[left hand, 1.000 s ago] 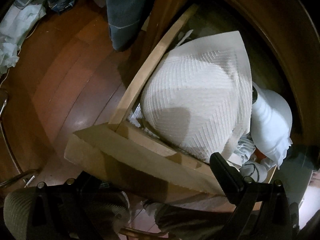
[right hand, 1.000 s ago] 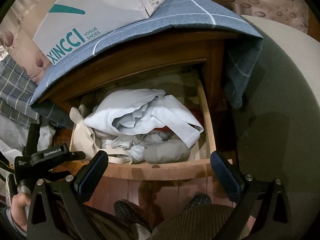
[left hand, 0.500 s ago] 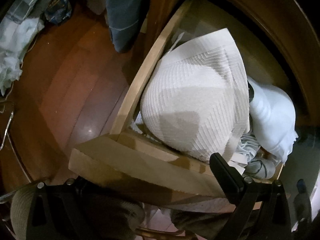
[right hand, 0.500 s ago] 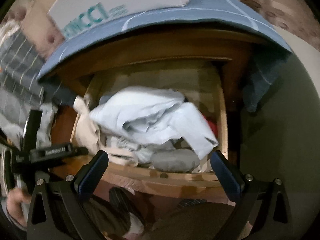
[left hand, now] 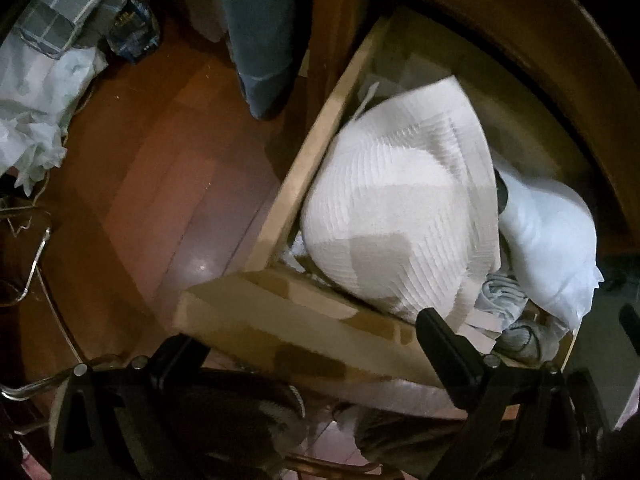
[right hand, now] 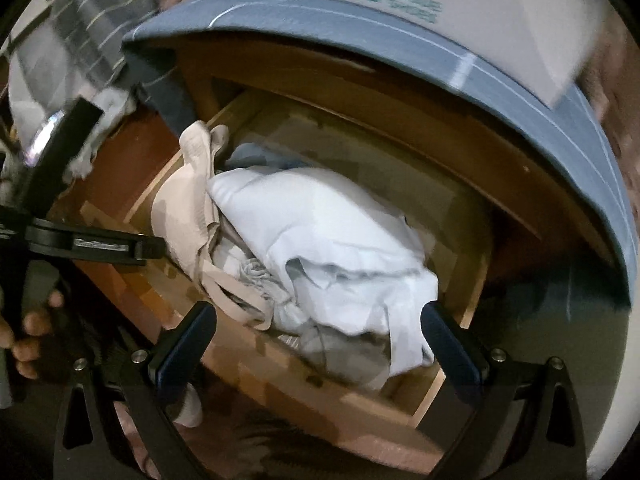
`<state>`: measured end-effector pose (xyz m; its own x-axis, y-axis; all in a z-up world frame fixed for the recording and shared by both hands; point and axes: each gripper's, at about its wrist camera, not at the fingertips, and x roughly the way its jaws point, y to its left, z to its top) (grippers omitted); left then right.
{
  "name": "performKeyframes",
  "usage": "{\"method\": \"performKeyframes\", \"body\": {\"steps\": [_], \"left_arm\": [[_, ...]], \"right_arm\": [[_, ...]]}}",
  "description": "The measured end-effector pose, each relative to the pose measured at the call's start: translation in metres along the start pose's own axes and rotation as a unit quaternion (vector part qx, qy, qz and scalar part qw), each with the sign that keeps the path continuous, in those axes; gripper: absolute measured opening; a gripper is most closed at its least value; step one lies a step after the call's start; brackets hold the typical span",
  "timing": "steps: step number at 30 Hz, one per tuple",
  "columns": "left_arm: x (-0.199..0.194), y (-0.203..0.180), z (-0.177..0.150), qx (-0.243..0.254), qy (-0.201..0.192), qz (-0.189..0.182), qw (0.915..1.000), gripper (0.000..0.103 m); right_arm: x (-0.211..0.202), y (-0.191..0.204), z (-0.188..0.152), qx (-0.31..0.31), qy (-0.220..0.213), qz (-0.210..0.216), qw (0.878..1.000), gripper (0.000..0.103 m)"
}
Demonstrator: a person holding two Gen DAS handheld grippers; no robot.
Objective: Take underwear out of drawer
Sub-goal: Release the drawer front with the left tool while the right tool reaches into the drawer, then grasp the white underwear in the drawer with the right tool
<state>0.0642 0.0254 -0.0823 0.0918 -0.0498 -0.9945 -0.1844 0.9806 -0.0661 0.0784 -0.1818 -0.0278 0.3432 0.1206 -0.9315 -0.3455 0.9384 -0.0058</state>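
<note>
Since a second ago my right gripper [right hand: 318, 338] has swung in and rolled: the drawer [right hand: 280, 384], which sat level in its view, now runs slanted, and the shoe box [right hand: 500, 12] has slid toward the top right. My left gripper [left hand: 310, 354] has edged nearer the drawer's front board [left hand: 280, 320], so the clothes fill more of its view. Nothing in the drawer has been disturbed.

Both pairs of my fingers stand wide apart and hold nothing; the right ones hang just over the front edge of the pile.

The underwear lies in the open drawer. A beige ribbed bra [right hand: 188, 216] is draped along the drawer's left wall, its long axis running front to back, straps trailing toward the front board. Beside it, a pale blue garment [right hand: 340, 248] is heaped across the middle, lengthwise from back left to front right. Under that sit a grey piece [right hand: 348, 360] and some crumpled whitish cloth [right hand: 256, 276].

I count one drawer, one bra, one blue garment, one grey piece, one box on a blue checked cloth [right hand: 480, 68]. How many items are buried beneath I cannot tell.
</note>
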Motion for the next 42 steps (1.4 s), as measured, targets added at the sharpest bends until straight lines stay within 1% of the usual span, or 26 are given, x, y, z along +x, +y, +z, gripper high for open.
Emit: {"method": "performKeyframes", "body": {"steps": [3, 6, 7, 8, 9, 11, 13, 16, 19, 20, 24, 27, 31, 33, 35, 37, 38, 40, 41, 42], "left_arm": [[-0.015, 0.000, -0.001, 0.009, -0.020, 0.010, 0.9997, 0.101], [-0.030, 0.000, 0.000, 0.026, -0.032, 0.001, 0.9991, 0.101], [-0.038, 0.000, 0.000, 0.042, -0.043, 0.000, 0.9982, 0.101], [-0.046, -0.001, 0.001, 0.065, -0.058, -0.002, 0.9962, 0.101], [-0.051, -0.001, -0.001, 0.076, -0.066, -0.002, 0.9949, 0.101], [-0.062, -0.001, 0.000, 0.116, -0.097, 0.001, 0.9886, 0.101], [-0.069, 0.001, 0.000, 0.144, -0.117, -0.008, 0.9826, 0.101], [-0.071, 0.001, 0.000, 0.169, -0.135, -0.011, 0.9763, 0.101], [-0.065, 0.003, 0.003, 0.182, -0.137, -0.014, 0.9736, 0.101], [-0.062, 0.005, -0.002, 0.182, -0.137, -0.017, 0.9735, 0.101], [-0.049, 0.007, -0.002, 0.184, -0.112, -0.046, 0.9754, 0.101], [-0.049, 0.005, -0.002, 0.184, -0.111, -0.066, 0.9744, 0.101], [-0.051, 0.006, -0.001, 0.187, -0.109, -0.089, 0.9721, 0.101], [-0.049, 0.003, 0.000, 0.191, -0.103, -0.092, 0.9719, 0.101], [-0.048, 0.000, 0.000, 0.197, -0.100, -0.093, 0.9709, 0.101], [-0.047, -0.005, -0.001, 0.207, -0.098, -0.088, 0.9694, 0.101], [-0.047, -0.007, -0.002, 0.211, -0.098, -0.086, 0.9688, 0.101], [-0.046, -0.012, -0.003, 0.221, -0.096, -0.084, 0.9670, 0.101], [-0.046, -0.013, -0.003, 0.222, -0.097, -0.081, 0.9667, 0.101], [-0.046, -0.016, -0.004, 0.225, -0.098, -0.078, 0.9662, 0.101]], "right_arm": [[0.006, 0.004, 0.009, -0.024, 0.004, 0.003, 1.000, 0.101], [0.010, 0.007, 0.015, -0.042, 0.005, 0.006, 0.999, 0.101], [0.013, 0.008, 0.016, -0.047, 0.007, 0.006, 0.999, 0.101], [0.015, 0.010, 0.017, -0.053, 0.007, 0.005, 0.999, 0.102], [0.017, 0.011, 0.019, -0.056, 0.008, 0.005, 0.998, 0.102], [0.022, 0.012, 0.020, -0.066, 0.012, 0.003, 0.998, 0.102], [0.025, 0.015, 0.022, -0.075, 0.008, 0.002, 0.997, 0.102], [0.028, 0.019, 0.027, -0.089, 0.004, -0.005, 0.996, 0.102], [0.036, 0.022, 0.034, -0.101, 0.006, -0.013, 0.995, 0.102], [0.040, 0.024, 0.037, -0.107, 0.007, -0.016, 0.994, 0.102], [0.056, 0.026, 0.045, -0.107, 0.020, -0.007, 0.994, 0.102], [0.070, 0.024, 0.051, -0.104, 0.030, -0.012, 0.994, 0.102], [0.079, 0.016, 0.056, -0.084, 0.033, -0.001, 0.996, 0.102], [0.084, 0.013, 0.057, -0.077, 0.039, 0.000, 0.996, 0.100], [0.087, 0.011, 0.055, -0.067, 0.042, 0.008, 0.997, 0.093], [0.087, 0.009, 0.053, -0.057, 0.045, 0.015, 0.997, 0.078], [0.087, 0.007, 0.052, -0.049, 0.045, 0.019, 0.998, 0.075], [0.086, 0.004, 0.052, -0.036, 0.048, 0.021, 0.998, 0.057], [0.086, 0.003, 0.052, -0.029, 0.049, 0.023, 0.998, 0.051], [0.085, 0.001, 0.052, -0.018, 0.052, 0.027, 0.998, 0.038]]}}
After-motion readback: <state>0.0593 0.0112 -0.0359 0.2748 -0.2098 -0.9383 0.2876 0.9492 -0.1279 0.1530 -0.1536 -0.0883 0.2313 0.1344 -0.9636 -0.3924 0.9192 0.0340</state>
